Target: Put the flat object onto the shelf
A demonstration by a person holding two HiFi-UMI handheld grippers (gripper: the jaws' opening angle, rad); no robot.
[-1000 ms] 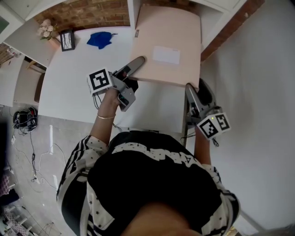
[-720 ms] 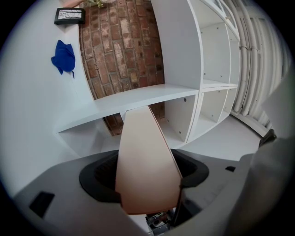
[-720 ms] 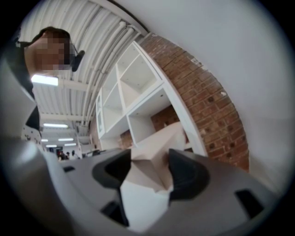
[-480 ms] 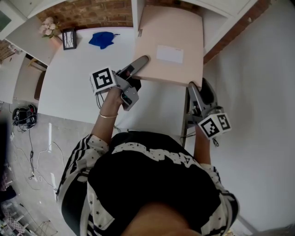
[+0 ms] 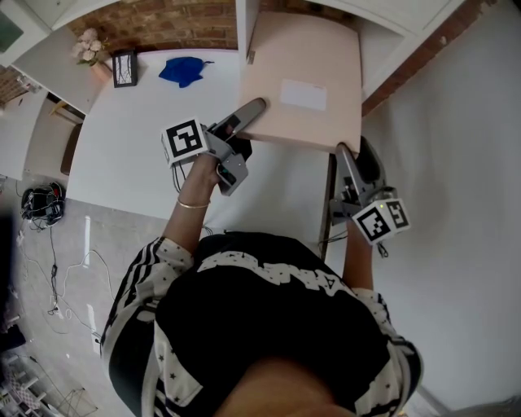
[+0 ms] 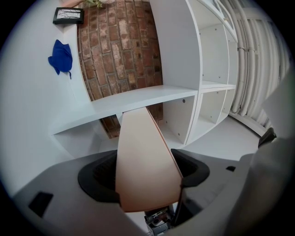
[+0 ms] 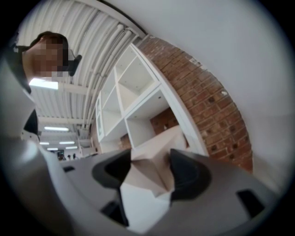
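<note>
A flat pale-pink box (image 5: 301,81) with a white label lies level, its far end inside an opening of the white shelf unit (image 5: 242,20). My left gripper (image 5: 247,114) is shut on the box's near left edge. In the left gripper view the box (image 6: 145,161) runs out from between the dark pads toward a white shelf board (image 6: 138,99). My right gripper (image 5: 345,155) is shut on the near right corner. In the right gripper view that corner (image 7: 150,173) sits between the pads, with the shelf compartments (image 7: 138,115) behind it.
On the white table (image 5: 138,147) lie a blue cloth (image 5: 181,69), a small black picture frame (image 5: 124,69) and dried flowers (image 5: 84,50) near the brick wall (image 5: 163,20). Cables (image 5: 41,204) lie on the floor at left. Further shelf compartments (image 6: 214,64) stand to the right.
In the head view the box and both grippers sit a touch further toward the shelf. Both grips are unchanged.
</note>
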